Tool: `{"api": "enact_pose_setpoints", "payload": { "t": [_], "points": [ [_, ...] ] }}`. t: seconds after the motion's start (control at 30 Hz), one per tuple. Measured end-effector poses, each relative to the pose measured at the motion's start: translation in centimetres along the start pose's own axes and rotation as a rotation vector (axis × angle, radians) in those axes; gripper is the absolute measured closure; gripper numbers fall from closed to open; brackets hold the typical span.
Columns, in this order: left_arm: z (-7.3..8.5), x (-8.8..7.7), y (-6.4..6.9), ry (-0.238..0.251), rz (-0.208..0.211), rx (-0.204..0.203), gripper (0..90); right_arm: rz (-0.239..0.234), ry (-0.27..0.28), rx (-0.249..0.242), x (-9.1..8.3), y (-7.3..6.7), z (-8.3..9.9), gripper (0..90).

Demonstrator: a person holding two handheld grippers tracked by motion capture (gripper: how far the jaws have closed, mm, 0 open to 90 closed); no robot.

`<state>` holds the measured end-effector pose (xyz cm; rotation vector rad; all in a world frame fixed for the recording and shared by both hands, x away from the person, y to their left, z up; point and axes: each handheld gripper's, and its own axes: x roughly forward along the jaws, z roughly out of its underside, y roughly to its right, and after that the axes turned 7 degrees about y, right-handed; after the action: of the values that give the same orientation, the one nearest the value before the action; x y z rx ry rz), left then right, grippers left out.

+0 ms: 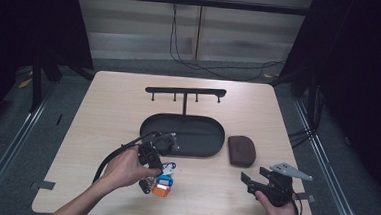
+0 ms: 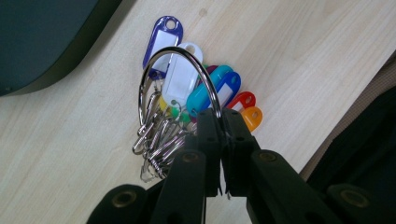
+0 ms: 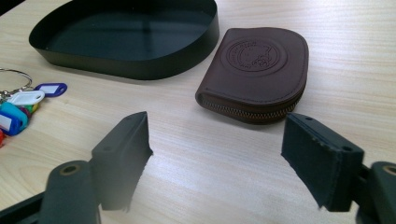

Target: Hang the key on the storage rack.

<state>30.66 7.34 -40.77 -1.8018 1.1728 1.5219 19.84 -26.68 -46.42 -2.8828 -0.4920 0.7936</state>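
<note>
The left gripper (image 2: 220,122) pinches the key ring (image 2: 177,70) by its wire, so the coloured tags (image 2: 212,91) fan out on the table (image 1: 113,113) near the tray (image 1: 215,139), perhaps just lifting. The right gripper (image 3: 217,156) waits with jaws spread, facing the brown pouch (image 3: 257,74).

In the left gripper view, the closed jaws hid the lower arc of the key ring (image 2: 178,79), and the overlapping tags (image 2: 205,95) covered one another. The embossed emblem on the brown pouch (image 3: 256,74) was too small to read, and the picture's left edge cut off the tags there.
</note>
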Motion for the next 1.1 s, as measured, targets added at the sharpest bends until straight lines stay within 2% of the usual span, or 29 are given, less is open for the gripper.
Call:
{"api": "enact_pose_setpoints", "payload": {
  "t": [0.17,0.2,0.47,0.57,0.67,0.87,1.1],
  "points": [
    [0.1,-0.8,-0.7,0.001,0.013,-0.005,87.6,-0.01,0.013,0.002,-0.1,0.0,-0.1,20.2],
    [0.2,-1.0,-0.8,0.015,0.012,-0.013,87.6,-0.01,0.012,0.001,-0.1,0.0,-0.1,19.5],
    [-0.2,-2.7,-1.6,0.004,0.034,-0.026,87.7,-0.017,0.008,0.003,0.0,0.0,-0.1,18.5],
    [-0.4,-3.2,-1.6,0.007,0.025,-0.028,87.7,-0.015,0.009,0.002,0.0,0.0,-0.1,18.5],
    [-0.7,-4.1,-1.9,0.024,0.045,-0.04,87.7,-0.019,0.01,0.001,0.0,0.0,-0.1,18.4],
    [-0.9,-5.1,-2.1,0.033,0.052,-0.036,87.7,-0.02,0.014,-0.003,0.0,0.0,-0.1,18.3],
    [-1.3,-7.0,-2.3,0.056,0.068,-0.032,87.7,-0.02,0.016,-0.003,-0.1,0.0,-0.1,18.2]
  ]
}}
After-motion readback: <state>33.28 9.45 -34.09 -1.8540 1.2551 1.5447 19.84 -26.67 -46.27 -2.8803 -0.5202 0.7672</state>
